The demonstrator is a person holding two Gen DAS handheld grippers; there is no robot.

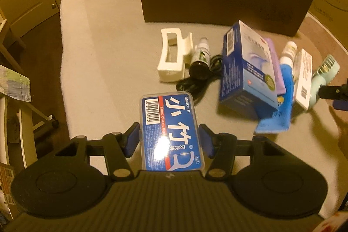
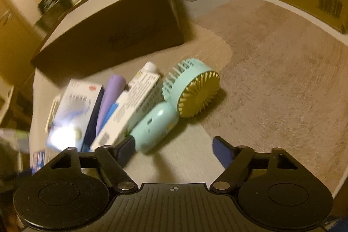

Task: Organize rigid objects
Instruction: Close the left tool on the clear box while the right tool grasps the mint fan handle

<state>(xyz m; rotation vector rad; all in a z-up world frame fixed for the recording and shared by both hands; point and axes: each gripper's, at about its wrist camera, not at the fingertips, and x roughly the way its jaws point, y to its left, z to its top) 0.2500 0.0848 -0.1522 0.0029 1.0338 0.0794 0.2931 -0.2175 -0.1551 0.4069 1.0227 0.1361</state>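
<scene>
The left gripper (image 1: 168,140) clamps one floss case (image 1: 171,129) above the beige bench (image 1: 104,62). The right gripper (image 2: 174,147) gapes empty beside one mint fan (image 2: 174,101), two small bottles and three cartons.

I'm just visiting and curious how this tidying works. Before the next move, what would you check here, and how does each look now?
1. Left gripper holds the floss pick case: ok, a pad sits on each long side.
2. Case lifted off the table: cannot tell.
3. Right gripper around the mint fan: not ok, only its left pad is at the handle's end; the gap between the jaws is empty.
4. Brown box open on top: ok.
5. Way to the box free: not ok, the white clip and dark bottle lie before it.
</scene>
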